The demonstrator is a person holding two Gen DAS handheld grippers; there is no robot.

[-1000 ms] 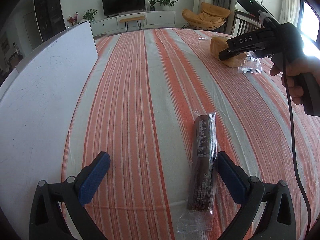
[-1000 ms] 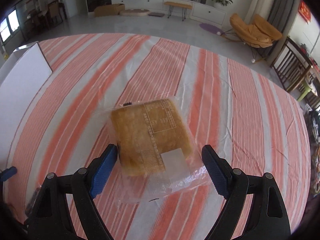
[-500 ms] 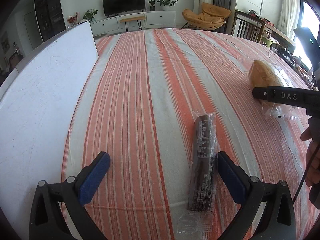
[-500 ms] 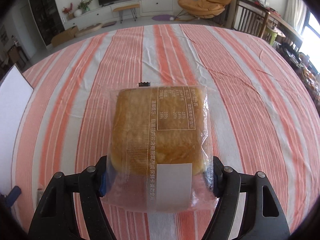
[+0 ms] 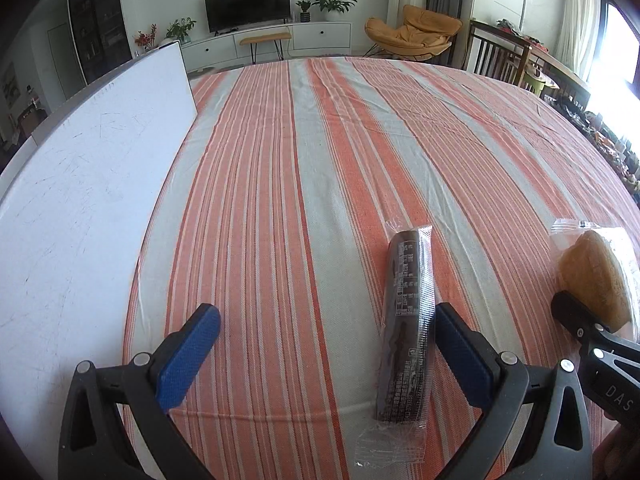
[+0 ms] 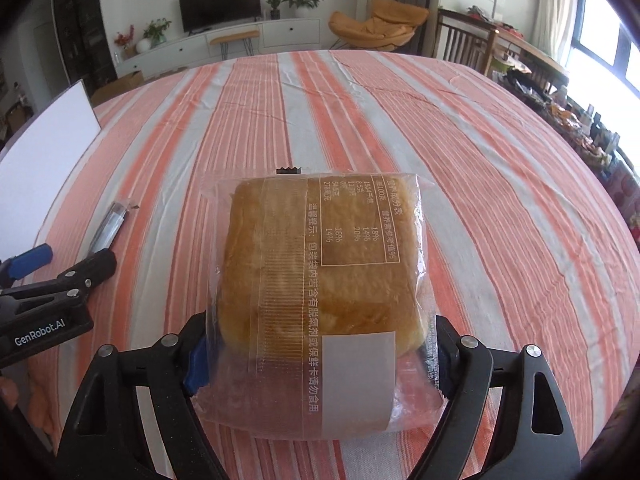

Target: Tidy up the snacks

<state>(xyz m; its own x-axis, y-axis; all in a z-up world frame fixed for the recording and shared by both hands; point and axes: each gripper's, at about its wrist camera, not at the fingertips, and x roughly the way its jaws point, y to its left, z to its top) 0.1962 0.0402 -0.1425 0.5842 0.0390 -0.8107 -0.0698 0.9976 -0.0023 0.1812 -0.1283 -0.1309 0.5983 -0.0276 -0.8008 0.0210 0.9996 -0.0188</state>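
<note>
My right gripper (image 6: 320,354) is shut on a golden bread pack (image 6: 320,256) in clear wrap, held above the striped cloth. The bread pack also shows at the right edge of the left wrist view (image 5: 592,280), with the right gripper (image 5: 580,320) under it. My left gripper (image 5: 328,344) is open and low over the table. A dark brown snack bar (image 5: 408,324) in clear wrap lies on the cloth just inside its right finger. The bar (image 6: 108,226) and the left gripper (image 6: 60,264) also show at the left of the right wrist view.
A white box (image 5: 80,200) stands along the table's left side; its wall also shows in the right wrist view (image 6: 44,152). The orange-and-white striped tablecloth (image 5: 320,140) covers the table. Chairs and a cluttered table stand beyond the right edge.
My right gripper has closed on the bread pack and carried it from the far right of the table toward the near side, beside my left gripper. The left gripper has not moved.
</note>
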